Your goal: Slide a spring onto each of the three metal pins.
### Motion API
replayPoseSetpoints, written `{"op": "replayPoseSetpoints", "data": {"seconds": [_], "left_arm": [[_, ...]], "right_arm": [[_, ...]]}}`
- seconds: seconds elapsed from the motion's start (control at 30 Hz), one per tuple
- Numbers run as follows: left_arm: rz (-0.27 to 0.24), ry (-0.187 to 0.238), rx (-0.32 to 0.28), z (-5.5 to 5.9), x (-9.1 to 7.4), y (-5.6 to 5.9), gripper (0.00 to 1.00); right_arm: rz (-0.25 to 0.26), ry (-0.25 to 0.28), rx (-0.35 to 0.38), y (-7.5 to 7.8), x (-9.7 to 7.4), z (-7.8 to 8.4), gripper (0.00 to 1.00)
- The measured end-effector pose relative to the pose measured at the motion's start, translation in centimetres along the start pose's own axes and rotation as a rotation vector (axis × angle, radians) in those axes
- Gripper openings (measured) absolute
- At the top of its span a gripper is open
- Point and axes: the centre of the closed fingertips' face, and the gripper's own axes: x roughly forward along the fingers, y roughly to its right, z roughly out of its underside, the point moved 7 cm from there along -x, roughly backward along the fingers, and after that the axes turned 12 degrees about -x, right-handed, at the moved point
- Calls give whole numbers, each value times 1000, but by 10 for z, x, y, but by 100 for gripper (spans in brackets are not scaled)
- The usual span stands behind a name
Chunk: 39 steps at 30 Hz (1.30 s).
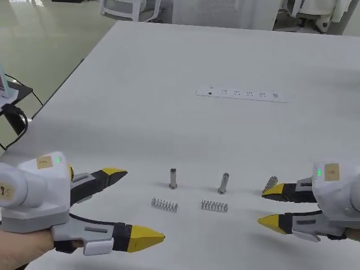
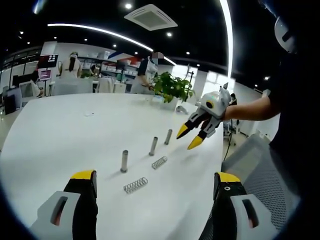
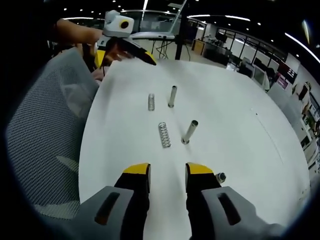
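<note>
2 bare pins (image 1: 173, 178) stand on the tabletop (image 1: 169, 124), 2 springs (image 1: 164, 205) lying beside. The 3rd pin (image 1: 271, 183), coils on it, is half hidden behind the slightly spread right tool (image 1: 261, 207). The left tool (image 1: 145, 205) is spread wide.

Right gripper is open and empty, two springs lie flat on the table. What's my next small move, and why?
Probably ease the right gripper forward to the nearer loose spring and close on it. Its jaws stand open and empty, that spring lies flat almost straight ahead, and the pin beside it stands bare. The third pin already seems to carry a spring.
</note>
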Motion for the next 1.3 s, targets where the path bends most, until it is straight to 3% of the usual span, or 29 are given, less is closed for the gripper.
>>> {"op": "replayPoseSetpoints", "data": {"seconds": [0.67,1.3], "left_arm": [[-10,-11,4,2,-2,-2,93],[-10,-17,-3,5,-3,-3,93]], "right_arm": [[-72,11,-76,7,40,-29,23],[-106,-26,-51,6,71,-23,17]]}}
